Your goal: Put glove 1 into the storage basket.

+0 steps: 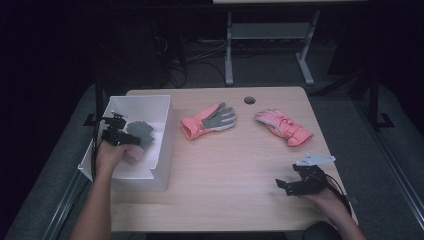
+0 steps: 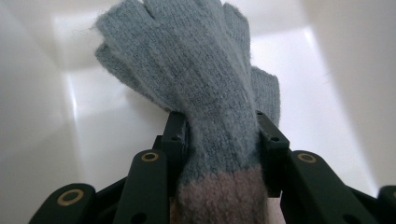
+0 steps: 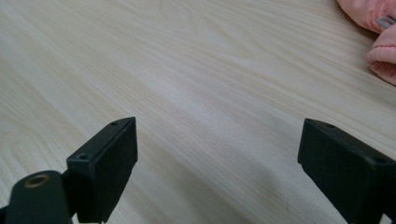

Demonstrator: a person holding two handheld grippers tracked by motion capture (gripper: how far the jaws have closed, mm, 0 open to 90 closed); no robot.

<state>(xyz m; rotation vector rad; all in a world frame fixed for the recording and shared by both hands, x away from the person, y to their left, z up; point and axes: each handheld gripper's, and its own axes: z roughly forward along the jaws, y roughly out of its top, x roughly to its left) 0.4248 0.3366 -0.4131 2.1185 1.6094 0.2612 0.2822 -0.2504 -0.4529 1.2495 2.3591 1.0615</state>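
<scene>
A grey knitted glove [image 2: 205, 84] with a pinkish-brown cuff is pinched between the jaws of my left gripper [image 2: 223, 140], which is shut on it. In the high view that left gripper [image 1: 116, 131] holds the grey knitted glove [image 1: 140, 129] inside the white bin [image 1: 159, 145] at the table's left. A pink glove with a grey palm [image 1: 210, 121] lies at the table's middle back. A second pink glove [image 1: 284, 126] lies to its right, and its edge [image 3: 378, 32] shows in the right gripper view. My right gripper [image 1: 287, 185] rests open near the front right, over bare wood.
The wooden table [image 1: 225, 185] has a round cable hole [image 1: 249, 100] at its back edge. A grey metal desk frame [image 1: 265, 45] stands on the floor behind. The bin's walls [image 2: 32, 116] close in around the left gripper.
</scene>
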